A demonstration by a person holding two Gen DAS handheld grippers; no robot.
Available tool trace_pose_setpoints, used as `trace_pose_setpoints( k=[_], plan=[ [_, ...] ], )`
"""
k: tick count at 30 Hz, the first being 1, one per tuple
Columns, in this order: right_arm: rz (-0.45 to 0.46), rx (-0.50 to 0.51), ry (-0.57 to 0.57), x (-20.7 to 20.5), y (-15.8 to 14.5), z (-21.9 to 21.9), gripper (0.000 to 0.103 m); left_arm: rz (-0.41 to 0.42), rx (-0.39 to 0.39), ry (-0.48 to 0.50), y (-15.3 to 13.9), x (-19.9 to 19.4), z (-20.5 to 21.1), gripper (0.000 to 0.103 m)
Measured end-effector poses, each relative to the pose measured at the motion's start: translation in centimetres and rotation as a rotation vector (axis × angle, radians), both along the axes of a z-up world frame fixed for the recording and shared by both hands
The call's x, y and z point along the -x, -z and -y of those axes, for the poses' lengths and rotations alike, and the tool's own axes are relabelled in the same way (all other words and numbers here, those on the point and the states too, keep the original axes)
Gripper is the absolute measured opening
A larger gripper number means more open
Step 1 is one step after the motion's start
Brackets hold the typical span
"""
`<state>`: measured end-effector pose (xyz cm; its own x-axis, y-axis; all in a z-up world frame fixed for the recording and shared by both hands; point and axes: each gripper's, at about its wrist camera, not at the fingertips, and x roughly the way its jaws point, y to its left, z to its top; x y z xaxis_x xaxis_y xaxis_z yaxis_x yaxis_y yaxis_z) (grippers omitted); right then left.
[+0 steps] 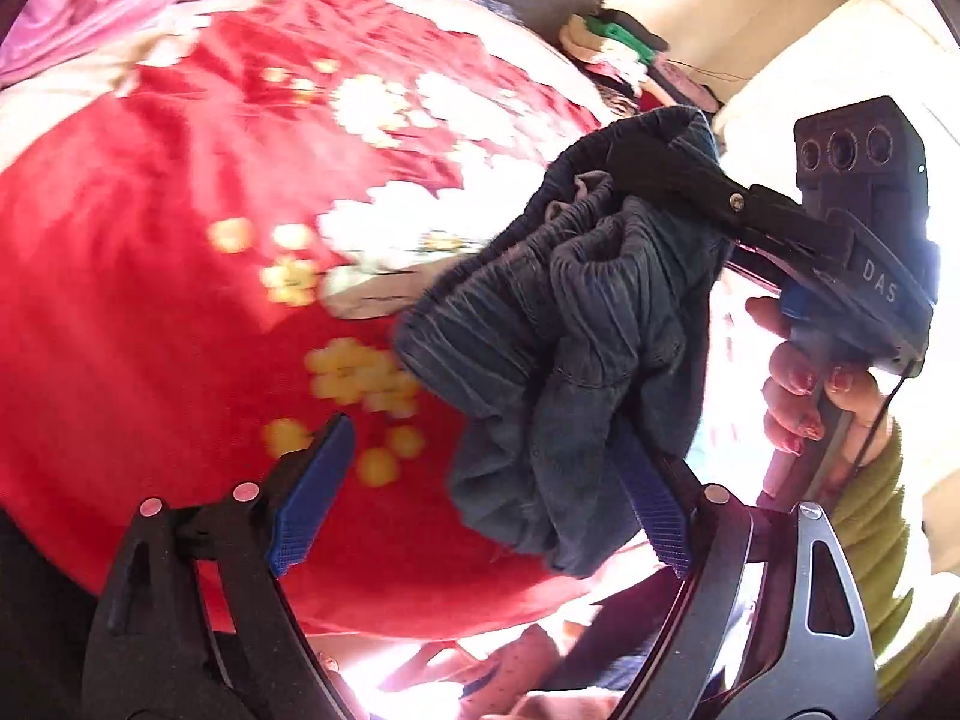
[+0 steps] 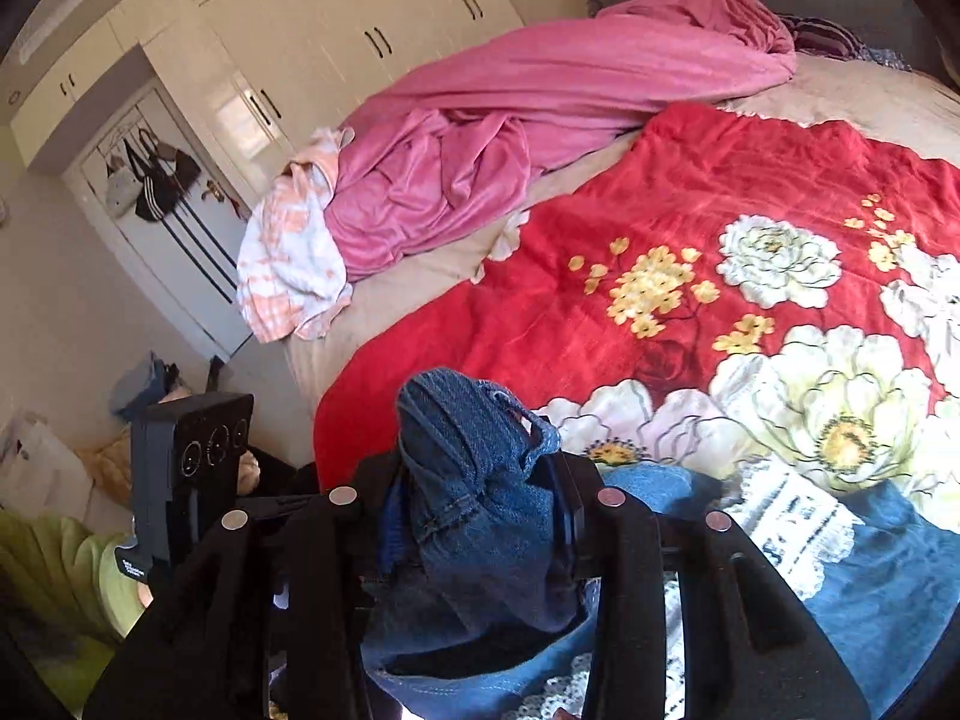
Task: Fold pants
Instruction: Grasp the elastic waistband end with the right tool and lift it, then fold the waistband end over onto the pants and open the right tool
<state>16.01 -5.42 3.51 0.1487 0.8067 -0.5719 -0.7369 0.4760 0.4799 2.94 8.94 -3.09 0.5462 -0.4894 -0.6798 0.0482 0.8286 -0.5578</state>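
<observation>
Although the bunched blue denim pants fill the gap between my right tongs, that view hides the blue pads behind the cloth, so only the black arms closed in on the wad show the grip. My left-wrist view makes it plainer: the right tongs clamp the gathered elastic waistband of the pants, which hang in a crumpled lump above the red floral fleece blanket on the bed. My left tongs stand wide apart; the far blue pad sits behind or against the hanging cloth and I cannot tell whether it touches, while the near pad is clear of it. Much of the blanket there is blurred, and the lower edge is washed out by glare. Only the left view shows the hand with painted nails and a green sleeve holding the right handle; only the right view shows the pink sheet, the white wardrobes and more blue cloth lying on the blanket.
</observation>
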Motion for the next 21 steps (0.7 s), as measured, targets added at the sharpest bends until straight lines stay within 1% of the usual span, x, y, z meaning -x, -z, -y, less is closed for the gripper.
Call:
trace_pose_setpoints(
  k=[1,2,4,7,8,9,10,11,13,14,15,16,18,21],
  plan=[
    [0.002,-0.015,0.012,-0.3,-0.3,1.1,0.035,-0.004,0.025,0.03,-0.2,-0.4,0.8,0.076],
    [0.007,-0.028,0.02,-0.5,-0.5,2.1,0.035,-0.012,0.048,0.053,-0.4,-0.9,1.6,0.069],
    [0.027,-0.047,0.038,-0.5,-1.1,3.8,0.036,-0.02,0.081,0.086,-0.9,-1.5,3.3,0.059],
    [0.069,-0.08,0.096,-0.2,-1.8,7.2,0.038,0.022,0.067,0.135,-2.0,-1.6,6.5,0.059],
    [0.074,-0.086,0.133,-0.1,-1.9,8.6,0.042,0.034,0.069,0.163,-2.2,-1.6,7.6,0.059],
    [0.073,-0.088,0.179,-0.2,-1.9,10.3,0.049,0.043,0.067,0.198,-2.4,-1.5,8.8,0.059],
    [0.07,-0.086,0.224,-0.1,-1.8,11.9,0.05,0.054,0.067,0.233,-2.4,-1.2,9.9,0.06],
    [0.068,-0.081,0.26,0.1,-1.6,13.4,0.051,0.065,0.073,0.269,-2.4,-0.9,10.8,0.06],
    [0.071,-0.04,0.319,0.9,-1.1,15.7,0.052,0.078,0.122,0.319,-2.5,-0.4,11.5,0.06],
    [0.079,-0.012,0.343,1.5,-0.8,16.5,0.056,0.089,0.139,0.332,-2.5,-0.4,11.5,0.06],
    [0.085,0.013,0.359,2.0,-0.6,17.1,0.058,0.113,0.133,0.328,-2.8,0.0,11.3,0.06],
    [0.086,0.032,0.366,2.5,-0.3,17.5,0.058,0.14,0.102,0.31,-3.3,0.4,11.4,0.06],
    [0.081,0.05,0.366,3.3,0.3,17.8,0.058,0.171,0.015,0.252,-3.9,0.4,11.2,0.06],
    [0.061,0.076,0.338,3.6,1.1,16.2,0.059,0.148,-0.057,0.243,-3.5,-0.7,12.2,0.06]
  ],
)
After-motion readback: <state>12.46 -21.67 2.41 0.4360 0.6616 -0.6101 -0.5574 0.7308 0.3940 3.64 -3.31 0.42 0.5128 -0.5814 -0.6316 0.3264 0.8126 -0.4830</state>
